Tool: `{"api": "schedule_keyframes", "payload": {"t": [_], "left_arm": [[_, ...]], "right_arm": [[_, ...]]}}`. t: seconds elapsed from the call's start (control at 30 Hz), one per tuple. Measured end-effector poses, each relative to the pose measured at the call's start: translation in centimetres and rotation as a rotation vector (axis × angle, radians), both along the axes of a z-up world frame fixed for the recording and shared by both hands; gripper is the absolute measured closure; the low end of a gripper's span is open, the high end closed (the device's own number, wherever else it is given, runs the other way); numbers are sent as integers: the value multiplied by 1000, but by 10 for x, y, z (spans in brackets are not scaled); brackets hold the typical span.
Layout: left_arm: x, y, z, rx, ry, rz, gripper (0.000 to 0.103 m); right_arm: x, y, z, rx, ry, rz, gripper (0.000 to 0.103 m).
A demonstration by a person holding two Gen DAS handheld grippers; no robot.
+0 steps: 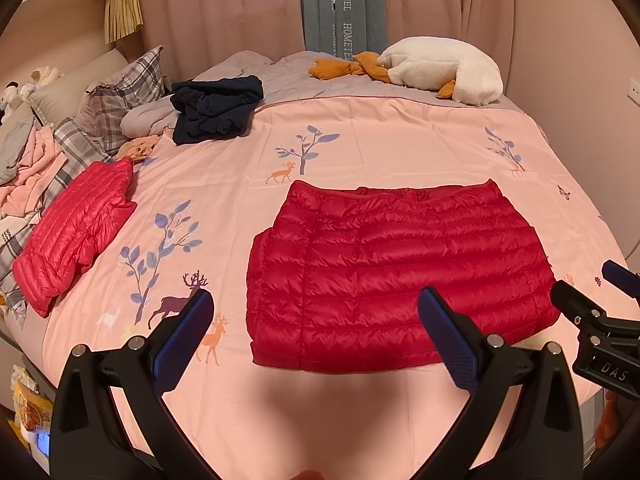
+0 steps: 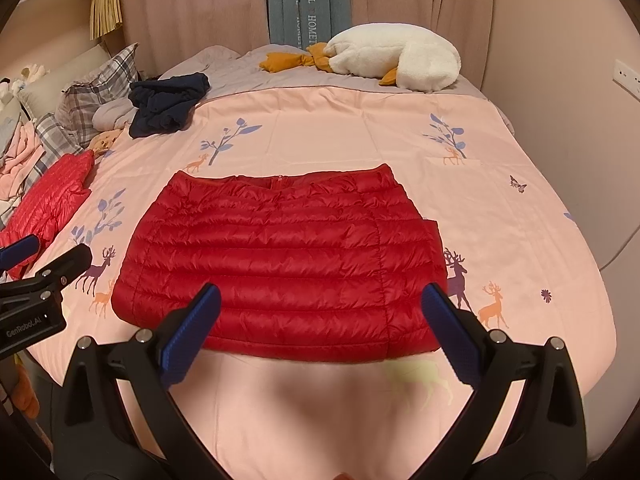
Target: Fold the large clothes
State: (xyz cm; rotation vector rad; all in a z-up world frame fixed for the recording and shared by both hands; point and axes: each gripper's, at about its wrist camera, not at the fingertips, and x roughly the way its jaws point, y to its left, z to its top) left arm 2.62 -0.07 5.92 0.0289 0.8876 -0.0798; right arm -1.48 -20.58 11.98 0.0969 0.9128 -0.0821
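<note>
A dark red quilted down jacket (image 1: 396, 280) lies folded into a broad rectangle on the pink bed cover (image 1: 360, 128), near the front edge of the bed and roughly at its middle. Its collar edge with a short zipper faces the far side, and the sleeves are tucked in, one folded edge showing along the left flank in the left wrist view. In the right wrist view the same jacket (image 2: 280, 260) sits flat, its near hem just ahead of the tool fingers.

The left tool (image 1: 316, 316) hangs above the cover at the jacket's front left corner, fingers spread wide and holding nothing. The right tool (image 2: 320, 312) hangs over the jacket's near hem, likewise spread wide and empty; whether either touches the fabric cannot be told. Each tool shows at the edge of the other's view.

Further left on the cover lies a brighter red down jacket (image 1: 76, 228), folded narrow and resting partly against a plaid pillow (image 1: 120, 92). Behind it a dark navy garment (image 1: 216, 108) sits crumpled. At the far end of the bed a white plush goose (image 1: 444, 68) with orange feet lies on its side in front of the pink curtains (image 1: 216, 4).
</note>
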Motion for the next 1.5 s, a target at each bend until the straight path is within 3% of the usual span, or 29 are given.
{"api": "schedule_keyframes", "payload": {"t": [1.5], "left_arm": [[2, 3, -3, 4, 10, 3, 1]], "right_arm": [[6, 4, -8, -2, 13, 12, 2]]}}
